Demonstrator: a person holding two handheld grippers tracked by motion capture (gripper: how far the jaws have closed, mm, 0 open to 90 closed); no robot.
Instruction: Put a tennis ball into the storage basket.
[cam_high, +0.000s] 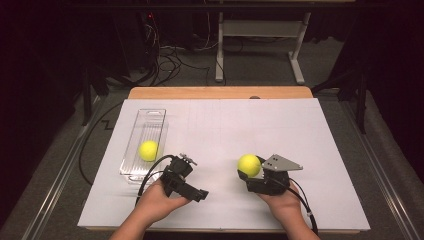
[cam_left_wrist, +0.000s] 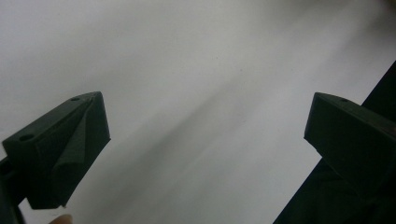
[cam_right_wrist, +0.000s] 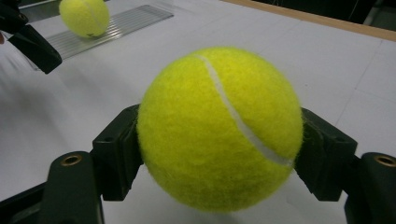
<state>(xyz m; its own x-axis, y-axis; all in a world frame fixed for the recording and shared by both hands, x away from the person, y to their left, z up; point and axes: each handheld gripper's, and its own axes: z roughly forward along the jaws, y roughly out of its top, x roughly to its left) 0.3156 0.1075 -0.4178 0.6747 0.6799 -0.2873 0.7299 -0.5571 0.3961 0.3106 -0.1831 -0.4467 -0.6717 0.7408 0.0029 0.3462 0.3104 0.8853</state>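
My right gripper (cam_high: 248, 172) is shut on a yellow tennis ball (cam_high: 249, 164), held low over the white table sheet right of centre. In the right gripper view that tennis ball (cam_right_wrist: 219, 128) sits squeezed between both black pads. A second tennis ball (cam_high: 148, 150) lies in a clear plastic tray (cam_high: 152, 117) at the left; the same second ball (cam_right_wrist: 84, 17) and ribbed tray (cam_right_wrist: 126, 21) show far off in the right gripper view. My left gripper (cam_high: 200, 194), in the person's left hand by the tray's near end, stands open with nothing between its fingertips (cam_left_wrist: 70, 149).
A white sheet (cam_high: 225, 130) covers the wooden table, whose bare edge (cam_high: 220, 93) shows at the back. Black cables trail from both grippers off the front edge. Beyond the table stand a white desk frame (cam_high: 260, 45) and loose floor cables.
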